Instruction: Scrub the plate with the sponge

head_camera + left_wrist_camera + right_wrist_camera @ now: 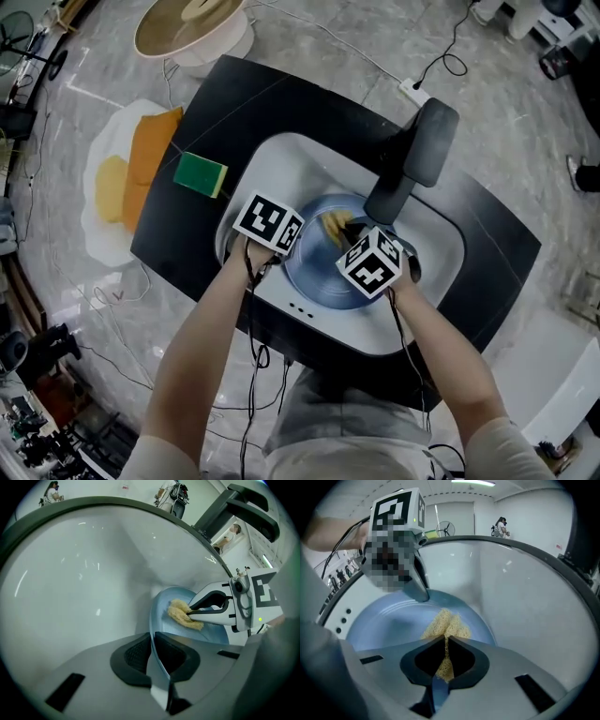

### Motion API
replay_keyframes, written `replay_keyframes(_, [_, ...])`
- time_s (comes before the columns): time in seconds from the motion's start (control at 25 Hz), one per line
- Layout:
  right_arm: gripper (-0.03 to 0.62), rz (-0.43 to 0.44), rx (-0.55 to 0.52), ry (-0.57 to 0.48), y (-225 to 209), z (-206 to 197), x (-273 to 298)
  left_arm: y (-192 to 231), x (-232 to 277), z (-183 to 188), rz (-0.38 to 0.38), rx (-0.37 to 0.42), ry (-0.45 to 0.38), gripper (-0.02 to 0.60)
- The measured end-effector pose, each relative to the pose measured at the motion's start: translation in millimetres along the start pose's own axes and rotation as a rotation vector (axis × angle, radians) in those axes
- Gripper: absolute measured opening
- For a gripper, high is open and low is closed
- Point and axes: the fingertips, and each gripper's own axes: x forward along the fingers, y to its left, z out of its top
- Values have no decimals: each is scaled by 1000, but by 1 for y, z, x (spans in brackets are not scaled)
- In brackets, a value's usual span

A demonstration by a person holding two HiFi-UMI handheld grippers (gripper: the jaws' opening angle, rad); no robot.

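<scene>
Right gripper [446,641] is clamped on the yellow sponge [445,620], and the sponge's free end presses on the plate [379,620] just ahead of the jaws. Left gripper [152,644] is clenched on the plate's rim at its left side, so the blue face stretches away from it toward the right gripper. The plate lies in the sink [281,155]. By my reading, the scrubbing falls to the right hand, which is already on the face. Its strokes would run toward and away from the held rim while the left steadies.
</scene>
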Motion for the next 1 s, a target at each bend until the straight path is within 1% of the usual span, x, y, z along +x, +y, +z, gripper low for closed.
replay_keyframes(0.08, [44, -23, -58, 72, -3, -18, -7, 1, -1, -1, -5, 0, -3, 41])
replay_keyframes(0.16, [43, 0, -113, 133, 4, -34, -14, 3, -2, -1, 3, 4, -8, 43])
replay_keyframes(0.24, [43, 50, -174, 187, 19, -47, -22, 5, -1, -1, 9, -2, -20, 43])
replay_keyframes(0.32, [43, 121, -229, 229, 41, -58, -32, 5, -1, 1, 10, -10, -30, 43])
replay_keyframes(0.4, [43, 205, -263, 240, 67, -65, -42, 6, -2, 2, 16, -9, -34, 43])
replay_keyframes(0.44, [43, 240, -278, 233, 81, -66, -46, 7, -3, 2, 21, -4, -33, 43])
replay_keyframes(0.52, [43, 280, -321, 209, 104, -64, -50, 6, -4, 3, 27, 8, -29, 41])
replay_keyframes(0.6, [43, 298, -360, 180, 120, -55, -47, 4, -4, 5, 30, 9, -30, 41])
replay_keyframes(0.68, [43, 307, -369, 149, 128, -43, -41, 4, -5, 6, 37, 13, -31, 40])
replay_keyframes(0.76, [43, 317, -347, 110, 130, -30, -34, 4, -6, 7, 48, 23, -32, 40])
replay_keyframes(0.84, [43, 326, -309, 72, 128, -20, -29, 5, -7, 8, 47, 16, -42, 38])
replay_keyframes(0.92, [44, 325, -258, 35, 123, -11, -25, 4, -9, 8, 42, 6, -49, 35])
replay_keyframes(1.0, [44, 309, -194, 0, 112, -1, -21, 3, -11, 8, 47, 17, -46, 35])
